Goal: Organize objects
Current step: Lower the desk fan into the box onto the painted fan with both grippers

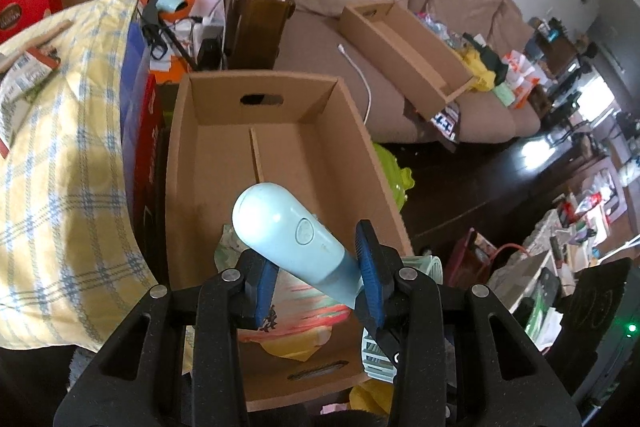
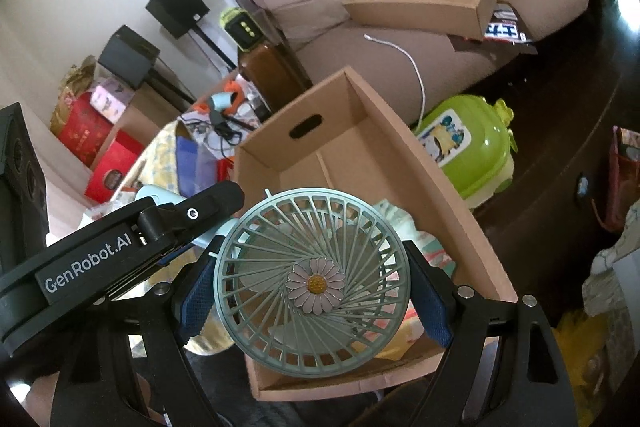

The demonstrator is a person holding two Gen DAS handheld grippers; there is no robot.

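A pale blue hand-held fan hangs over an open cardboard box (image 1: 280, 99). My left gripper (image 1: 316, 267) is shut on the fan's handle (image 1: 288, 239), whose rounded end points up toward the box. My right gripper (image 2: 314, 299) is shut on the round grille head (image 2: 280, 267), its blue pads (image 2: 430, 303) against both sides of the rim. A daisy badge (image 2: 315, 283) sits at the grille's centre. The left gripper (image 2: 120, 247) shows at the left of the right wrist view. A bit of the grille (image 1: 376, 351) shows at the bottom of the left wrist view.
Colourful paper packaging (image 1: 304, 311) lies in the near end of the box (image 2: 360, 107). A yellow checked cloth (image 1: 60, 167) lies left of it, a green toy case (image 2: 468, 151) right. A second cardboard box (image 1: 400, 39) and a white cable (image 1: 360, 67) rest on the sofa.
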